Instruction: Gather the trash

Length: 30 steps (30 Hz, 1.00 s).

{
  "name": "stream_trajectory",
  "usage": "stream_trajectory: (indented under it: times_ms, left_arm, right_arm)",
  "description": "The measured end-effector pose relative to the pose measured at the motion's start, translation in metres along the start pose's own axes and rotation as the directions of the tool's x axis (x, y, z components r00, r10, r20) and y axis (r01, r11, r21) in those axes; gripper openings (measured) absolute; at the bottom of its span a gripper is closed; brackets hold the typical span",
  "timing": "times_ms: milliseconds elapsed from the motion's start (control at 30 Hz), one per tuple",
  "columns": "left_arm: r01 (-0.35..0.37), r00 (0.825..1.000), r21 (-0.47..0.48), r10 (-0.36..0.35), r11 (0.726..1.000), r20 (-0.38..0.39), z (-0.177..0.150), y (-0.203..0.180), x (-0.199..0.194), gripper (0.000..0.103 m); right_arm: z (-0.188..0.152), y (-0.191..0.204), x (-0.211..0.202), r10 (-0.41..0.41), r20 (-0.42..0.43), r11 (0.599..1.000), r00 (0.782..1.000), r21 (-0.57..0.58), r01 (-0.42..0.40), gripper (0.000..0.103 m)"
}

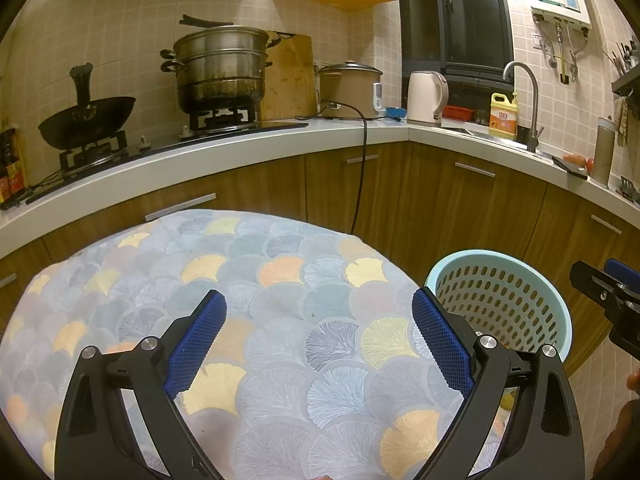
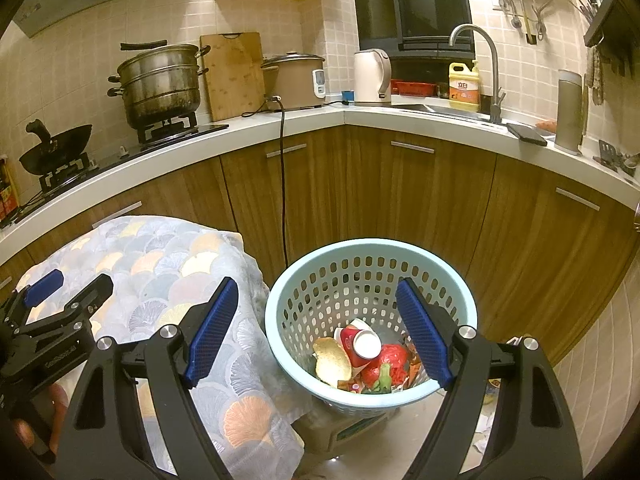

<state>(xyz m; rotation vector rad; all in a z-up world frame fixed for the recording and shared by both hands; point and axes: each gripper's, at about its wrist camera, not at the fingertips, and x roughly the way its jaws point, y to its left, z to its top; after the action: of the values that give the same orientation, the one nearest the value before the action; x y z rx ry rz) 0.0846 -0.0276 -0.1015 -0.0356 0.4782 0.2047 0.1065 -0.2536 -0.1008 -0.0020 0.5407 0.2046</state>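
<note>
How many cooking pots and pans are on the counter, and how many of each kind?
Steamer pot: 1
Wok: 1
Rice cooker: 1
Electric kettle: 1
Total: 4

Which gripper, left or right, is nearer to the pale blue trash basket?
Right. The right gripper hangs open in front of the basket, which shows between its fingers. The left gripper is open over the patterned cloth, with the basket off to its right.
</note>
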Motion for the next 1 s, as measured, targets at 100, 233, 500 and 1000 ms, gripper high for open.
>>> stream_trajectory:
  times_ms: [100,233,500,1000]
  left_arm:
    - [0.000,1.000,0.001,0.000,1.000,0.000,0.0000,-0.0002,0.0000,0.091]
    - [-0.001,1.000,0.002,0.001,1.000,0.000,-0.0001,-0.0005,-0.0001,0.091]
    - [0.001,1.000,0.000,-0.001,1.000,-0.002,0.0000,0.0005,0.0001,0.091]
    - [-0.002,1.000,-0.005,0.002,1.000,-0.007,-0.0007,0.0036,0.0007,0.091]
  right_arm:
    - [-0.0009,0.0018,0.0003,0.000,-0.002,1.000,1.000,-0.003,0.000,0.077]
    - [-0.0017,0.0030,0.0008,0.003,-0.006,1.000,1.000,-0.003,-0.003,0.077]
    - [-0.0023,0.0042,-0.0006,0.002,-0.002,1.000,1.000,-0.006,-0.002,0.077]
    - [-0.0034,0.0037,-0.0009,0.002,-0.002,1.000,1.000,-0.006,-0.002,0.077]
